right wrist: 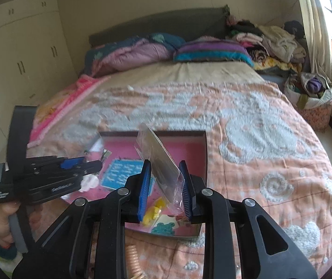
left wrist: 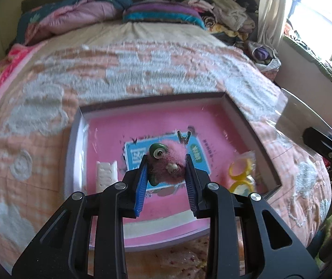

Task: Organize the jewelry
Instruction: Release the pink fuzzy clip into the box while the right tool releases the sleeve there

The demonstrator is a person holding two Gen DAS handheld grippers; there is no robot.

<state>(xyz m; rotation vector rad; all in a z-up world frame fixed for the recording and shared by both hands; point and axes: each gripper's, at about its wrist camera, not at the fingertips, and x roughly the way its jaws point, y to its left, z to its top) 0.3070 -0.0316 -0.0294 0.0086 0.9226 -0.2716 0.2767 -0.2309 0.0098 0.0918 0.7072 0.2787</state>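
Box [left wrist: 240, 111] lies below both tongs on the bed. My left tongs [left wrist: 166, 162] pinch a fuzzy pink clip [left wrist: 172, 158]; my right tongs [right wrist: 166, 174] grip a clear bag [right wrist: 163, 162]. Mid-sorting, I judge; next, lower the clip into the box.

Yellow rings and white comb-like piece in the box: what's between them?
In the left wrist view, the fuzzy pink hair clip, held by the left gripper, lies between the white piece and yellow rings.
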